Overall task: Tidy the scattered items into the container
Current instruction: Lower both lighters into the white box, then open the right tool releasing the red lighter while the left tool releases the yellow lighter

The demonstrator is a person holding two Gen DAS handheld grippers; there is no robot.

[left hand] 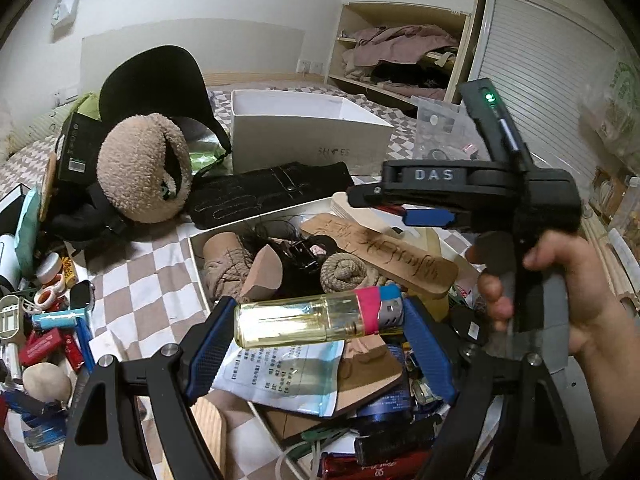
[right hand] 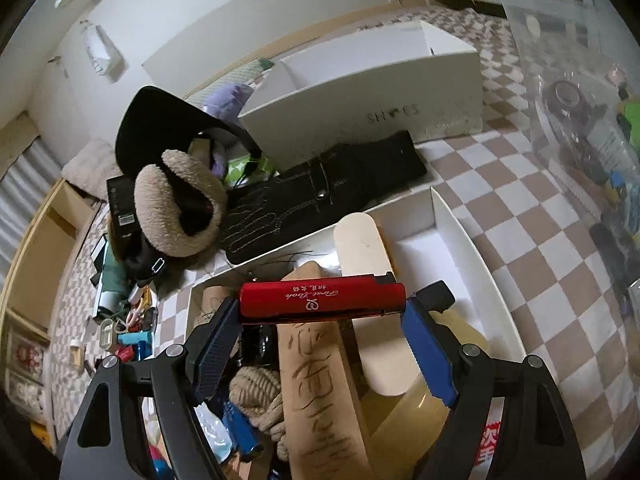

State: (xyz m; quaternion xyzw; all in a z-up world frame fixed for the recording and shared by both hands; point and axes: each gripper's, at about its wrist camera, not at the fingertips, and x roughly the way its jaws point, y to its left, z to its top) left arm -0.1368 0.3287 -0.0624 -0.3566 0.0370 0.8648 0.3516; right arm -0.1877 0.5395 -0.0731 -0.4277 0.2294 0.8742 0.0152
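The left gripper is pinching a clear lighter lengthwise; the right gripper is pinching a red lighter. Both are hanging over the white tray; at twelve o'clock, a shoebox is sitting on the bed.

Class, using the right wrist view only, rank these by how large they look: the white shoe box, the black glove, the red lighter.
1. White shoe box
2. Black glove
3. Red lighter, though it is nearest the camera, so its true size is smaller than it looks.
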